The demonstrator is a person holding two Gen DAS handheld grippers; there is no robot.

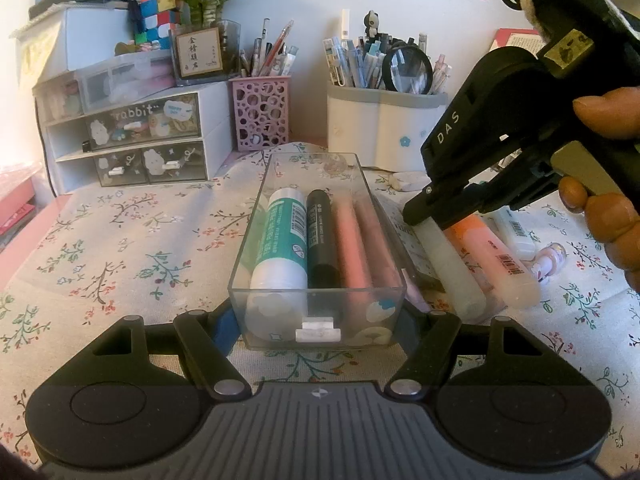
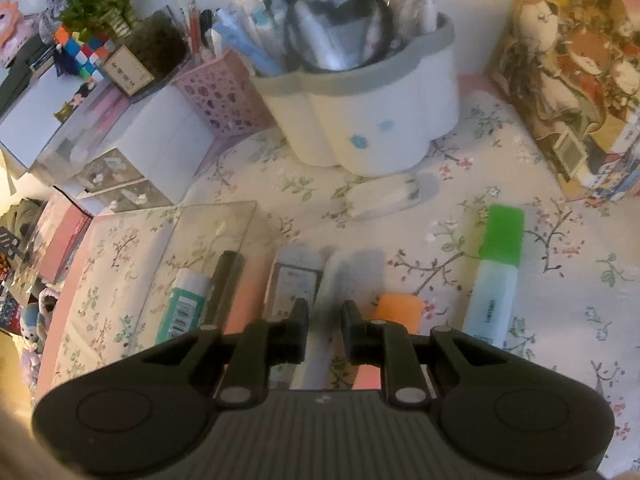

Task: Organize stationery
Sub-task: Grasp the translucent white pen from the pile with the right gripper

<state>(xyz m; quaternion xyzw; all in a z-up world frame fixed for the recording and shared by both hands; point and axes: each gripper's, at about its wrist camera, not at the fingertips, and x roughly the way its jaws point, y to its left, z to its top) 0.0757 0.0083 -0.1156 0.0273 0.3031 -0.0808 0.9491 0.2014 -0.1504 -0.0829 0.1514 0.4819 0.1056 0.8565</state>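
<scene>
1. The left claw (image 1: 320, 320) clamps the clear tray (image 1: 316, 300) on the table (image 1: 120, 240).
2. The right claw (image 2: 325, 332) pinches a white marker (image 1: 452, 268) beside the tray.
3. Next, likely: lift it in beside the pink marker (image 1: 352, 248).

We could not see the left gripper's fingertips (image 1: 320, 320) behind the clear drawer (image 1: 316, 304). The right wrist view was blurred, and the white pen (image 2: 320, 312) ran hidden under the right gripper (image 2: 325, 330).
</scene>
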